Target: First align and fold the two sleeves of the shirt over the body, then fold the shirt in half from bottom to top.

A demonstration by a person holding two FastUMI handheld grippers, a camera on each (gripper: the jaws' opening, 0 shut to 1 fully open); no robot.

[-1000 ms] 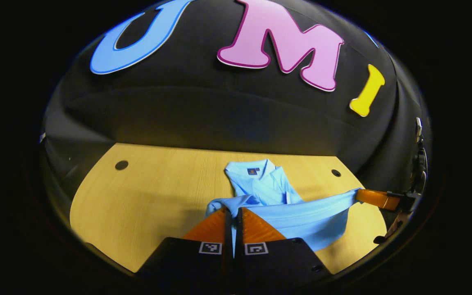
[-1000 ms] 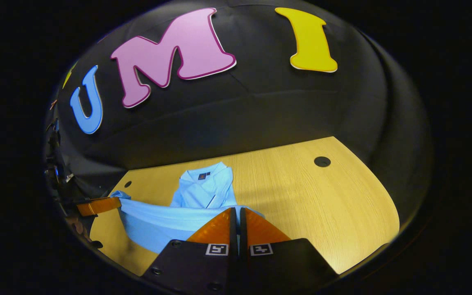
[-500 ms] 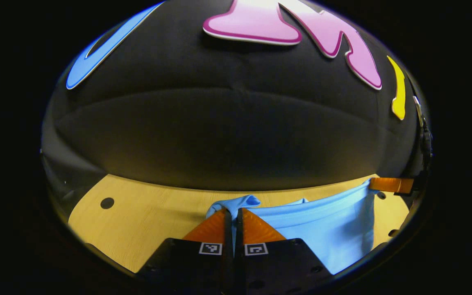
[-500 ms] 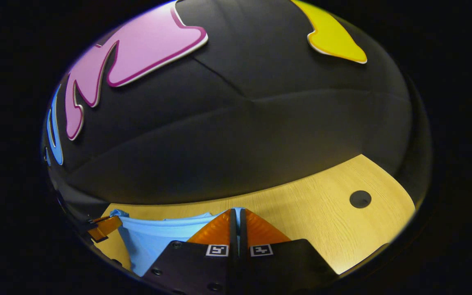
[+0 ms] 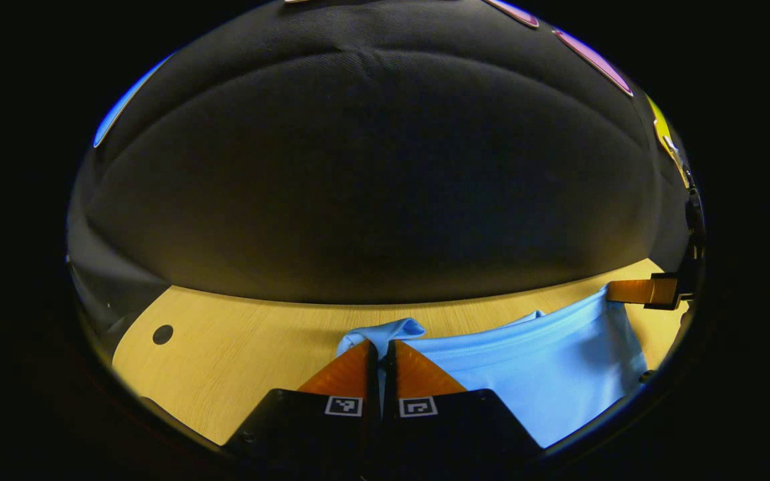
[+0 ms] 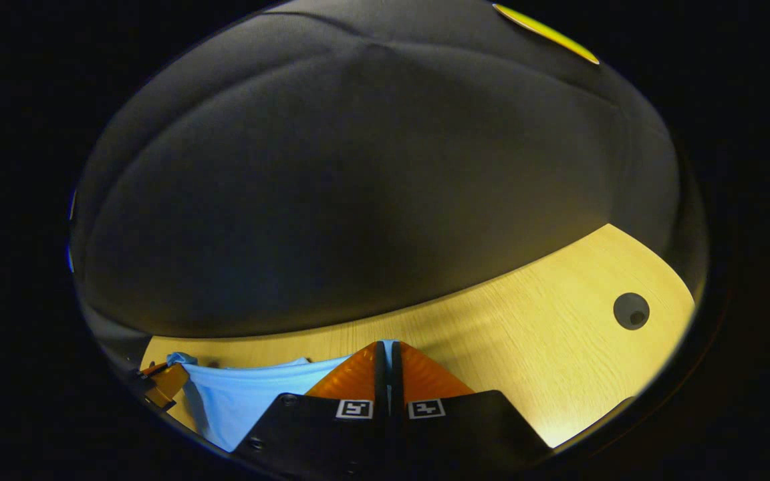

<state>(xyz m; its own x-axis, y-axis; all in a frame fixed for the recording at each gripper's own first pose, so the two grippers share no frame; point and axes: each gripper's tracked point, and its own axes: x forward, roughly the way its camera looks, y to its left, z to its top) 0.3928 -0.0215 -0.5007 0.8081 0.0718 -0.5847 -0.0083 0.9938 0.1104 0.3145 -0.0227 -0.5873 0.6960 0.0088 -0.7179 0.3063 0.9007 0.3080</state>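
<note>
The light blue shirt (image 5: 545,374) is held by its bottom hem, stretched between both grippers over the wooden table (image 5: 238,347). My left gripper (image 5: 381,344) is shut on one hem corner, a bit of cloth bunched above its fingertips. In the left gripper view the right gripper (image 5: 632,291) pinches the other hem corner at the far right. My right gripper (image 6: 386,344) is shut on the shirt (image 6: 251,394), and the left gripper (image 6: 168,381) shows at the far left edge of that view. The collar and sleeves are hidden behind the raised hem.
The booth's black cloth wall (image 5: 371,187) stands close behind the table's far edge. A round cable hole (image 5: 162,334) sits at the table's left, another hole (image 6: 630,310) at its right. Bare wood (image 6: 545,361) lies right of the shirt.
Both grippers have carried the hem forward toward the back wall. The collar, visible a second ago, is now covered by the raised hem, and the wall looms larger.
</note>
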